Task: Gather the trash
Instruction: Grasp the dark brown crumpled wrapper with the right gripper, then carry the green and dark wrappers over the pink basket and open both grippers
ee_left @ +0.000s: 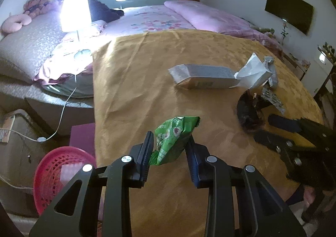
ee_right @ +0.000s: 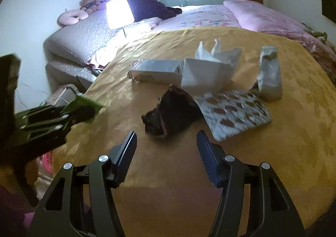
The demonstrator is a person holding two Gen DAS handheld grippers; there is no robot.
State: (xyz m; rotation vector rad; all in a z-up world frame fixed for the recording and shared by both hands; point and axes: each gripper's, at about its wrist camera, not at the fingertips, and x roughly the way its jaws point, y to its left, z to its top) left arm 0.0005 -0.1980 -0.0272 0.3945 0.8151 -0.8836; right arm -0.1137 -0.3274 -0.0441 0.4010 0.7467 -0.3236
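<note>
A green snack packet (ee_left: 174, 138) is pinched between the pads of my left gripper (ee_left: 170, 142), held just above the yellow-clothed table (ee_left: 136, 90). The right wrist view shows that left gripper (ee_right: 48, 123) blurred at the left edge with the green packet (ee_right: 84, 108). My right gripper (ee_right: 166, 135) stands open, nothing between its fingers, just short of a dark crumpled wrapper (ee_right: 168, 113). Behind it lie a spotted flat packet (ee_right: 235, 113), white crumpled paper (ee_right: 210, 73), a grey carton (ee_right: 155, 71) and a silver pouch (ee_right: 269, 73).
A pink-red mesh basket (ee_left: 56, 176) stands on the floor off the table's left edge, beside a purple box (ee_left: 84, 136). A lit lamp (ee_left: 75, 12) with a trailing cable (ee_left: 63, 115) and a bed (ee_left: 157, 18) lie beyond the table.
</note>
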